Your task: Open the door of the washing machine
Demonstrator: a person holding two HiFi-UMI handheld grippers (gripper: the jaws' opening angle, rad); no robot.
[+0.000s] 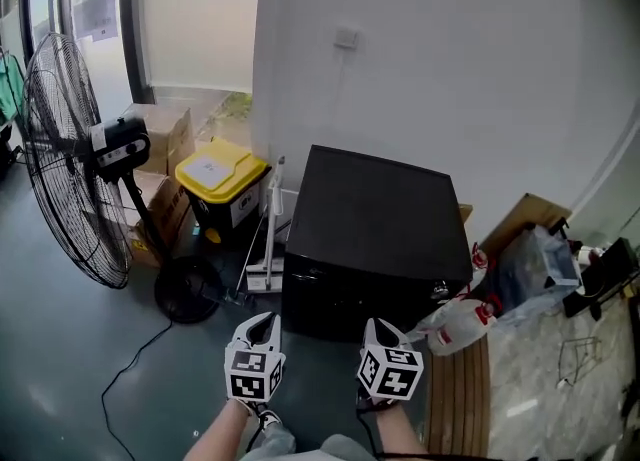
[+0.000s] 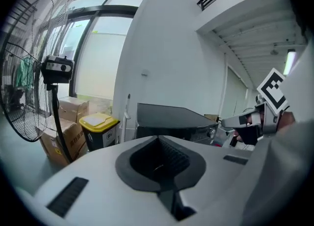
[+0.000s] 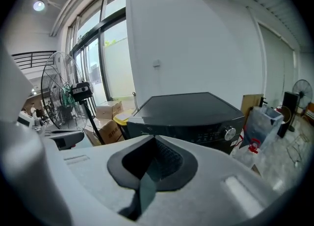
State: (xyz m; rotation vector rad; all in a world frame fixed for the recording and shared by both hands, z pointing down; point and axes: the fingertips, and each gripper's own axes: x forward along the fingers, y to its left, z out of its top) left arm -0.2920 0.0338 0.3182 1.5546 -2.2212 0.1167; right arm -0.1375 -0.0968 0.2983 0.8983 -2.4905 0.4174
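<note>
The black washing machine (image 1: pixel 375 229) stands on the grey floor (image 1: pixel 60 349) against the white wall, square in front of the person. Its flat top is down and its dark front face looks shut; the door's outline is too dark to pick out. In the right gripper view a silver knob (image 3: pixel 228 133) sits at the right end of its control strip.

The left tool (image 1: pixel 262 321) and the right tool (image 1: pixel 375 327) are held side by side, low in the head view, just short of the machine's front and touching nothing. Both point at the machine. The left one's jaws are pressed together with nothing between them, and the right one's jaws meet the same way, also empty.

To the left of the machine, near the wall corner, is a bin with a yellow lid (image 1: pixel 222 174), with cardboard boxes (image 1: pixel 165 134) behind and beside it. A big pedestal fan (image 1: pixel 70 159) stands further left by the windows, its cable trailing over the floor. On the machine's right, a white plastic jug (image 1: pixel 462 327) lies close to its lower corner, and a clear plastic bag (image 1: pixel 535 269) slumps just beyond it
</note>
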